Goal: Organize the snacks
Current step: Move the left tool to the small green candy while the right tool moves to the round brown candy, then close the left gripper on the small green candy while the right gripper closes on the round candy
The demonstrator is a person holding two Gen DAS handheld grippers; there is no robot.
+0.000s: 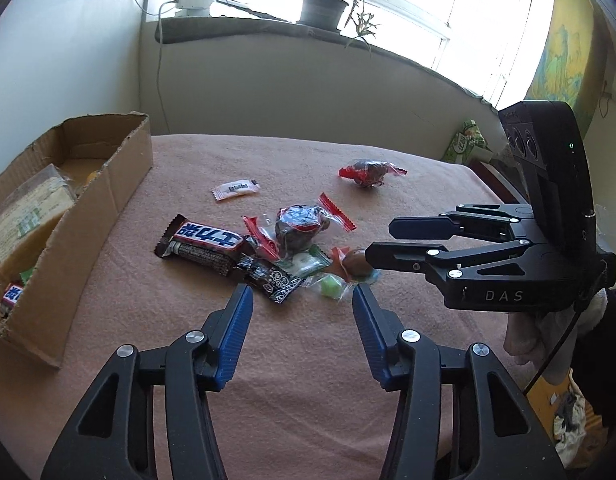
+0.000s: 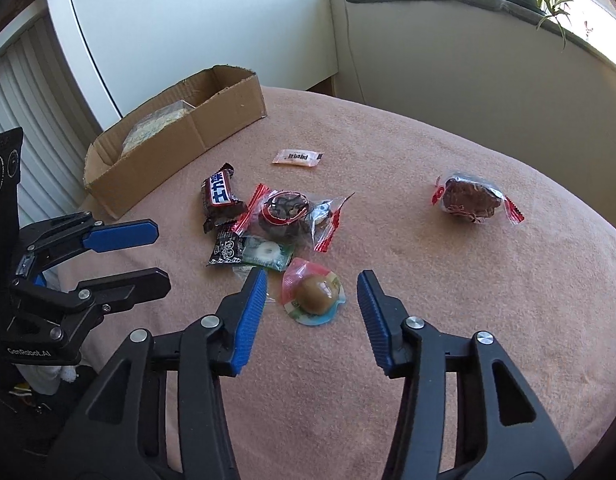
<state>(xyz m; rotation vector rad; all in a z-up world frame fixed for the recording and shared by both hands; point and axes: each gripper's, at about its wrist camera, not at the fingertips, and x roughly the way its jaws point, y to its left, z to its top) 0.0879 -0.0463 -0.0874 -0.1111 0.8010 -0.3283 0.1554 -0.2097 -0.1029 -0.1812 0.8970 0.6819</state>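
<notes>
Ribbed blue pads of the right gripper (image 2: 312,278) are held apart, empty, around a round brown sweet (image 2: 316,295). Crinkly snack wrappers (image 1: 267,248) are piled beyond the half-open, empty left gripper (image 1: 302,294); a cardboard box (image 1: 107,184) is seen at ten o'clock.

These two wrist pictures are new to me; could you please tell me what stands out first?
A heap of wrapped snacks lies mid-table on the pink cloth, with one wrapped cake apart at right. An open cardboard box sits at the left edge, and both tongs, left and right, hover open.
</notes>
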